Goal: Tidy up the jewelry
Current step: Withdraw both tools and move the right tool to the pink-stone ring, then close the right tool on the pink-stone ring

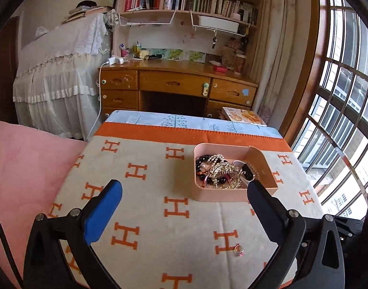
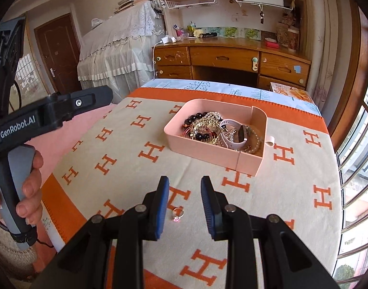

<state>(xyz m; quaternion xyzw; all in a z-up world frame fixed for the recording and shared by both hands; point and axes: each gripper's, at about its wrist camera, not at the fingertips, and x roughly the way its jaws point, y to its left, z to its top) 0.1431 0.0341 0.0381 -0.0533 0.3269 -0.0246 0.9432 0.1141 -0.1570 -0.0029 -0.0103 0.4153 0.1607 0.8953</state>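
Observation:
A pink tray [image 1: 217,196] sits on the beige blanket with orange H marks [image 1: 140,192], right of centre. It holds a tangle of jewelry: black bead bracelets [image 1: 200,162], gold chains [image 2: 205,122] and a white watch [image 2: 232,142]. A small ring with a pink stone [image 2: 178,214] lies loose on the blanket, nearer to me than the tray. My right gripper [image 2: 185,180] hovers over it, jaws apart, nothing pressed between the pads. My left gripper [image 1: 185,187] stands wide open and empty in front of the tray, with the ring [image 1: 238,250] low to its right. A hand [image 2: 32,187] grips its handle.
A small white piece [image 2: 270,142] lies against the tray's right side. Pink bedding [image 1: 27,168] borders the blanket on the left. Beyond the far edge stand a wooden desk [image 1: 179,79] and a book [image 1: 244,115]. A barred window [image 1: 340,120] runs along the right.

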